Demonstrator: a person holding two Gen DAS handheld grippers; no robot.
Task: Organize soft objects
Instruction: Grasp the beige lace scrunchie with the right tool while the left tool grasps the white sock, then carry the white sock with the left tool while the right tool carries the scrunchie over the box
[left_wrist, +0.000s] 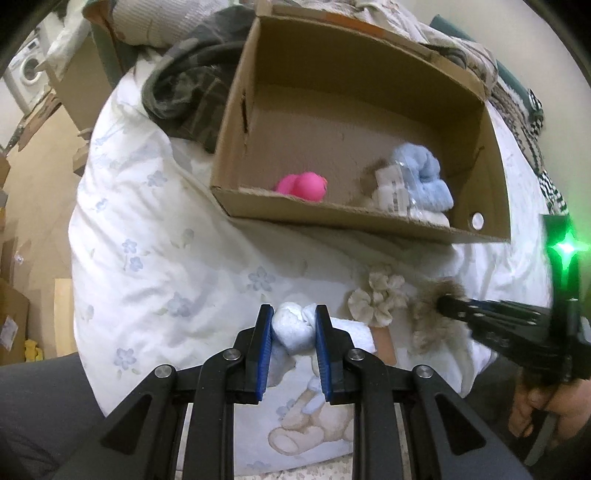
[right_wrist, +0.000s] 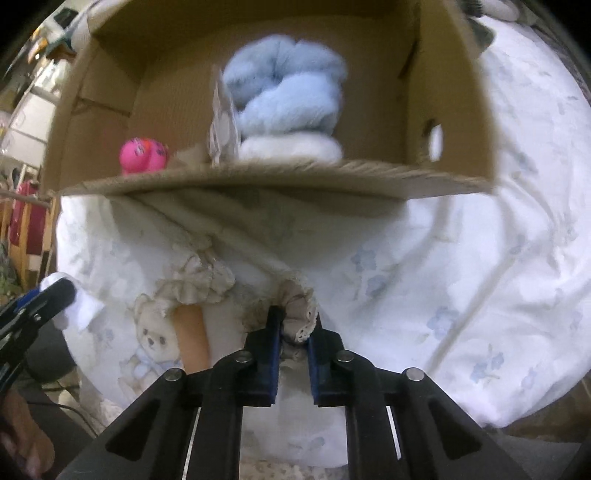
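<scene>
1. We hold a white soft bundle clamped between the fingers of the left gripper, near us on the bedding.
2. Our right gripper is closed on a frilly beige fabric piece, to the right.
3. The cardboard box stands far from us; it already contains a pink toy and blue yarn.
4. We judge that the next move is to carry both pieces over the near wall and release.

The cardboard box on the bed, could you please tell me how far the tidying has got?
Done: the brown cardboard box already holds a pink rubber toy and a light-blue fluffy bundle. In hand: the left gripper clamps a white balled sock; the right gripper pinches a beige frilly fabric piece. Left: boxing both.
</scene>
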